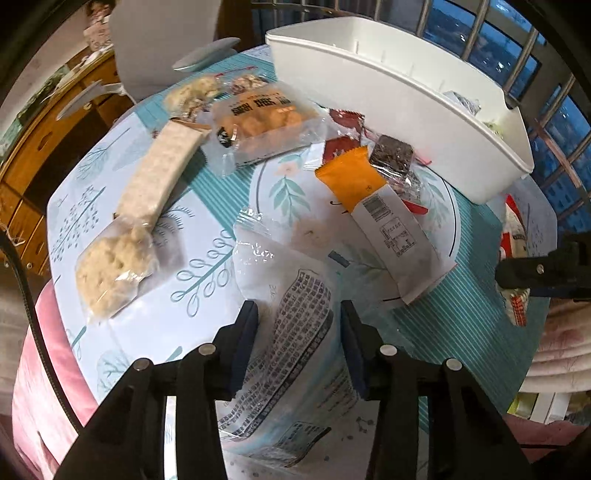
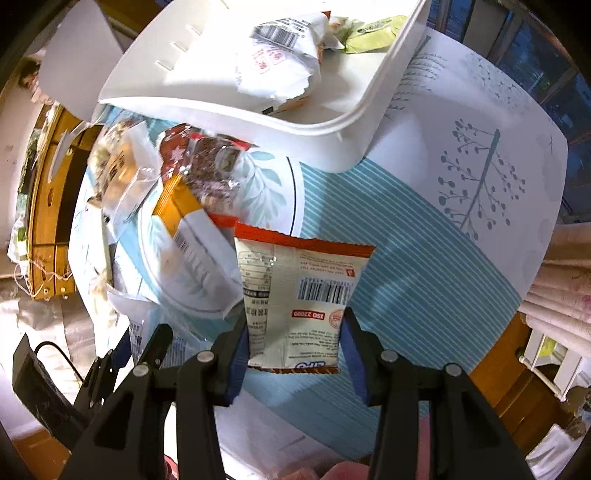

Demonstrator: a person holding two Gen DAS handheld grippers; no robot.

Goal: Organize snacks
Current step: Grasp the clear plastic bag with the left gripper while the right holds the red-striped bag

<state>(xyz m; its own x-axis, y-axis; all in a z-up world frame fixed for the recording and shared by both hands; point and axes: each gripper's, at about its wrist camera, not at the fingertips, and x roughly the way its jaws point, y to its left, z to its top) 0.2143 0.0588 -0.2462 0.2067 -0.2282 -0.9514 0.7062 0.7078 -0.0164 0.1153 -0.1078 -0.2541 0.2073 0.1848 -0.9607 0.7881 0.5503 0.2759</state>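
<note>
My left gripper (image 1: 298,314) is open, its fingers on either side of a clear-and-white snack bag with black print (image 1: 291,332) lying on the table. My right gripper (image 2: 295,325) is open around a white packet with red-orange edge and barcode (image 2: 299,291) flat on the table. The white plastic bin (image 1: 399,99) stands at the back; in the right wrist view the bin (image 2: 321,125) holds a torn white wrapper (image 2: 273,62) and a green packet (image 2: 373,35). The right gripper also shows at the edge of the left wrist view (image 1: 546,273).
Loose snacks lie on the patterned tablecloth (image 1: 207,192): an orange-and-white packet (image 1: 380,210), a dark bar in clear wrap (image 1: 393,157), a cookie bag (image 1: 262,122), a long white cracker pack (image 1: 159,173), a puffed rice cake (image 1: 110,273). Wooden furniture (image 1: 40,147) stands left.
</note>
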